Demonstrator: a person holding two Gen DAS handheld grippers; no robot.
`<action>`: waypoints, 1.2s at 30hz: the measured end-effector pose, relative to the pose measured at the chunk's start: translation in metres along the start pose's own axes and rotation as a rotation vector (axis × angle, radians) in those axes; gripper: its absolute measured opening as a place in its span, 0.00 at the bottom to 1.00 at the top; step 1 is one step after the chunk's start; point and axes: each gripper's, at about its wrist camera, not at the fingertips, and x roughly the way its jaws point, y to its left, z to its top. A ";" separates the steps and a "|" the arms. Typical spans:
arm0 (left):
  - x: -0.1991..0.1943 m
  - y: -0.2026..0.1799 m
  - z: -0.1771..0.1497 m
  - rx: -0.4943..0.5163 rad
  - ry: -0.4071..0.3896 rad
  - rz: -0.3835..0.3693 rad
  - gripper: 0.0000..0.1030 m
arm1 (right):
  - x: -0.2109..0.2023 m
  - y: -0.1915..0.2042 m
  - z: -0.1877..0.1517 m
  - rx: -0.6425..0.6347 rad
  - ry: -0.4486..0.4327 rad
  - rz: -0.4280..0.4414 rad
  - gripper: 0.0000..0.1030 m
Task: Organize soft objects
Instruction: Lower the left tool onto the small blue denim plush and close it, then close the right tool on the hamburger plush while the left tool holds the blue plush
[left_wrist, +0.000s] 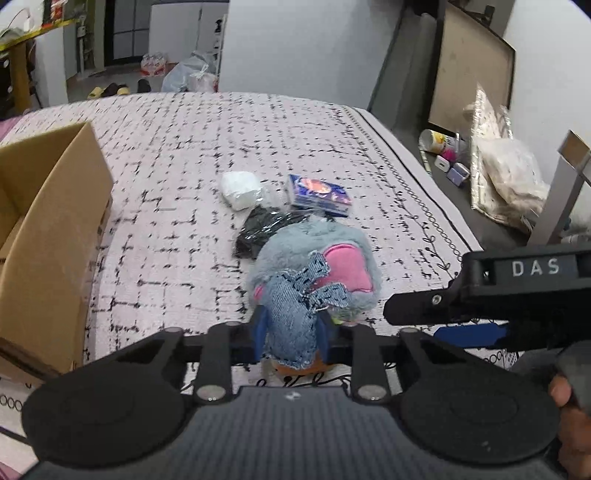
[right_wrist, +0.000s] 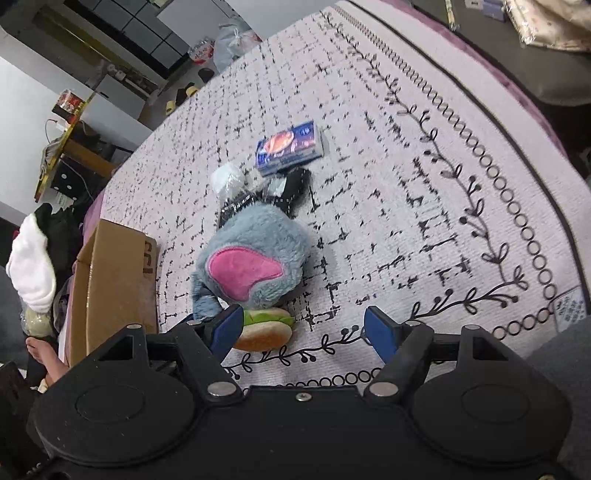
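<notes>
I read "DAS" in white letters on right gripper (left_wrist: 410, 312) body. Print on cardboard box (right_wrist: 114, 280) and blue packet (right_wrist: 290, 147) illegible.

White walls (left_wrist: 295, 44), a dark doorway (left_wrist: 125, 33), perhaps a framed board (left_wrist: 469, 74) leaning.

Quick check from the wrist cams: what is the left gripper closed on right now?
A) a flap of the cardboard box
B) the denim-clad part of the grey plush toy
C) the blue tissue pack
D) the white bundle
B: in the left wrist view the left gripper pinches the denim part of the grey plush toy; the tissue pack, white bundle and cardboard box lie apart, untouched.
</notes>
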 end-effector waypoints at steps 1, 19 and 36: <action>0.000 0.002 0.000 -0.009 0.001 0.002 0.20 | 0.004 0.000 -0.001 0.005 0.006 0.001 0.69; -0.020 0.044 0.002 -0.152 -0.047 0.045 0.17 | 0.043 0.026 -0.009 0.038 0.069 0.028 0.78; -0.039 0.050 0.000 -0.164 -0.064 0.033 0.17 | 0.050 0.040 -0.020 -0.007 0.053 -0.020 0.44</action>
